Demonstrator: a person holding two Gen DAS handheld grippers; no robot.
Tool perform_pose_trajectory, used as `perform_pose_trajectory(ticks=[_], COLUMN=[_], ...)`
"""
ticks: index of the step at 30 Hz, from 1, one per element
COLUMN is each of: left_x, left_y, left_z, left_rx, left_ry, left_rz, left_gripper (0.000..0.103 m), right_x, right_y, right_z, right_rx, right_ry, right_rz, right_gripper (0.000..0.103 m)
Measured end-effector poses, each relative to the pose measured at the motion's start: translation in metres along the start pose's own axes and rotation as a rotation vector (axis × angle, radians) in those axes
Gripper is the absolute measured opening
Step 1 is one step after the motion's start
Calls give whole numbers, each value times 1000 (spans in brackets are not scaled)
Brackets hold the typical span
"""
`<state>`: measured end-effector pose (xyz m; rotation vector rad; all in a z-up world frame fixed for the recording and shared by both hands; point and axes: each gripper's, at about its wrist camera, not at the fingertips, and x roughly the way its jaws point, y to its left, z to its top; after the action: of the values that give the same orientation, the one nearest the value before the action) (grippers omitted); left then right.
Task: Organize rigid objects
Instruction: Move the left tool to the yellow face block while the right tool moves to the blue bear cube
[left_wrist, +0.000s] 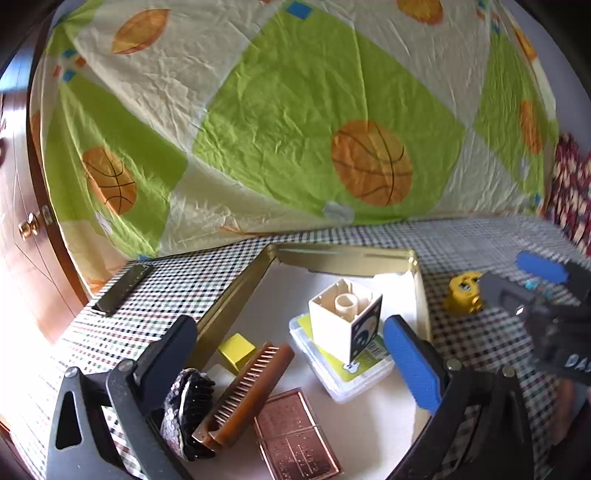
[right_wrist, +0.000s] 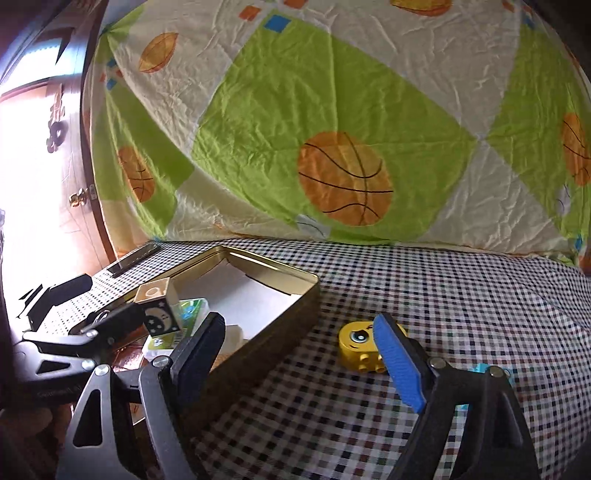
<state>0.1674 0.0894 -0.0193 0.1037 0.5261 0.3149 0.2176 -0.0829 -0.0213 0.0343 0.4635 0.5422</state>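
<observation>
Now | your right gripper (right_wrist: 295, 354) stands apart, empty | yellow toy block (right_wrist: 360, 345) lies just ahead, right of gold tin (right_wrist: 295, 291) | left gripper (left_wrist: 291, 350) apart, farther.

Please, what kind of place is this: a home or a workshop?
Probably a home room: a table under a checkered cloth, a basketball-print sheet hung behind it, and a wooden door to the left.

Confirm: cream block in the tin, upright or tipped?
Tipped. The cream block leans on one edge atop the clear case in the tin, hollow underside showing.
</observation>
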Motion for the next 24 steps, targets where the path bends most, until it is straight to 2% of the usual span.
perform_pose_trajectory(ticks=[3, 7, 11, 15, 18, 21, 24], left_x=[10, 24, 19, -2, -19, -26, -27], left_y=[13, 51, 60, 41, 16, -16, -53], left_z=[4, -5, -10, -1, 11, 25, 34], left_rx=[-17, -139, -178, -188, -162, -120, -70], left_ry=[51, 116, 96, 23, -28, -45, -44], left_rz=[77, 78, 83, 21, -40, -115, -169], left_gripper=[95, 96, 96, 100, 103, 103, 103], right_x=[-4, -13, -22, -27, -32, -37, -39], right_y=[-13, -23, -35, -55, -79, -112, -138], right_z=[-3, -1, -2, -2, 1, 3, 2], right_rx=[34, 50, 62, 69, 72, 116, 166], right_ry=[-8, -32, -47, -38, -28, -11, 11], right_rz=[-7, -9, -17, -56, -156, -245, -287], right_gripper=[84, 84, 84, 84, 84, 84, 84])
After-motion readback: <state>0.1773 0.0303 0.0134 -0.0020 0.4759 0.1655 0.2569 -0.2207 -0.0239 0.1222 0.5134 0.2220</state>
